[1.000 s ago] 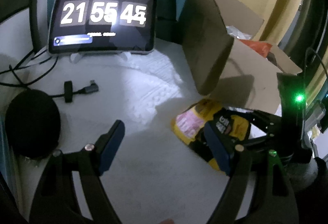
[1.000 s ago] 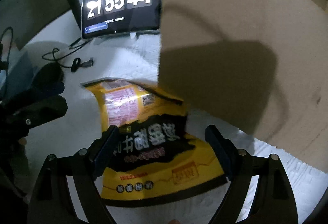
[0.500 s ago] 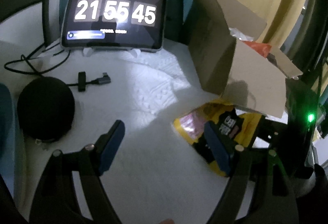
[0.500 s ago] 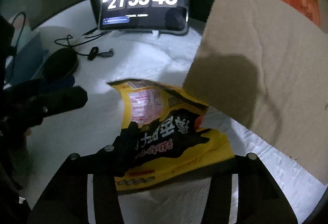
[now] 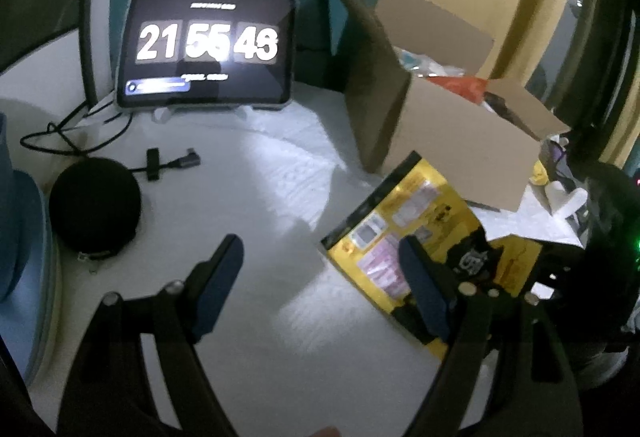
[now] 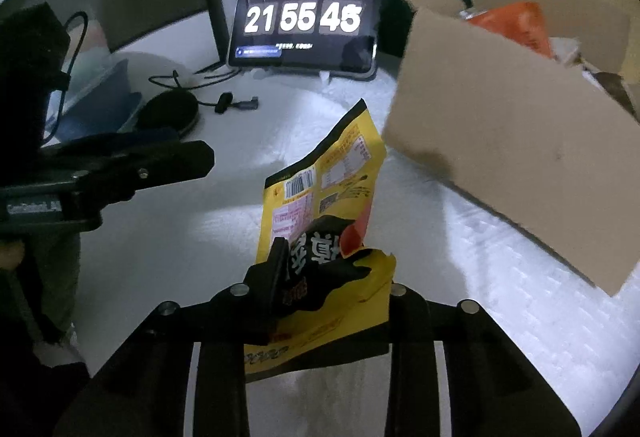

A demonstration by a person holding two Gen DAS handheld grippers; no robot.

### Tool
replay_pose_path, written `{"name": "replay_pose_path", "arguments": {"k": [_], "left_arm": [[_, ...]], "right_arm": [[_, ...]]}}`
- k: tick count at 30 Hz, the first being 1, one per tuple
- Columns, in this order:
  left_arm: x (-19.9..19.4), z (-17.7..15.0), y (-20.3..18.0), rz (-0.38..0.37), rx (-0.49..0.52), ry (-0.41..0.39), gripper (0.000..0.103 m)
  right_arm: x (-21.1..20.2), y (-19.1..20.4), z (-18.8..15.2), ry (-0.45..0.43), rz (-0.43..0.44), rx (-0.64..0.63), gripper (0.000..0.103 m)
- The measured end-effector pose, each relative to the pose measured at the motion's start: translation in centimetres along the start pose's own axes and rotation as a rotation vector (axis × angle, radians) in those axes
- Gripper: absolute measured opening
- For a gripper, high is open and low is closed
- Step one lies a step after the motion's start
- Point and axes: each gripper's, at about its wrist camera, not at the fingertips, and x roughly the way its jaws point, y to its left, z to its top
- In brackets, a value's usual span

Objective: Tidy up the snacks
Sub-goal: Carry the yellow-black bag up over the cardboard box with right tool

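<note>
A yellow and black snack bag (image 6: 332, 197) hangs crumpled in my right gripper (image 6: 332, 261), whose jaws are closing on its lower part; the bag is lifted off the white table and stands tilted upward. The same bag (image 5: 400, 221) shows at the right of the left wrist view, just in front of the open cardboard box (image 5: 452, 141). That box (image 6: 500, 141) lies up and to the right of the bag, with an orange packet (image 6: 516, 25) inside. My left gripper (image 5: 320, 249) stands open over the table with nothing between its fingers, left of the bag.
A tablet (image 5: 208, 49) showing a clock stands at the back of the white table (image 5: 248, 205). A round black case (image 5: 96, 205) and a cable with plug (image 5: 172, 163) lie at the left. A blue object (image 5: 16, 237) sits at the far left edge.
My right gripper went from open around the flat bag to pinching it, then lifted it off the table so it tilts upward. The left gripper drew back a little and stayed open.
</note>
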Motion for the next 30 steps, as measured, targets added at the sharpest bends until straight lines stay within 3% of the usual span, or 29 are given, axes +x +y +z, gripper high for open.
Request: {"name": "replay_pose_path", "arguments": {"k": [10,30], "left_arm": [[-0.9,1.2,-3.2,-0.034,0.054,-0.032,0.081],[-0.3,5.5,-8.8,-0.089,0.155,-0.082,0.081]], "right_arm": [[-5.5,-1.8,0.4,-0.104,-0.063,0.016,0.031],[-11.5,-7.9,2.6,-0.245,-0.166,0.081,0.032]]}}
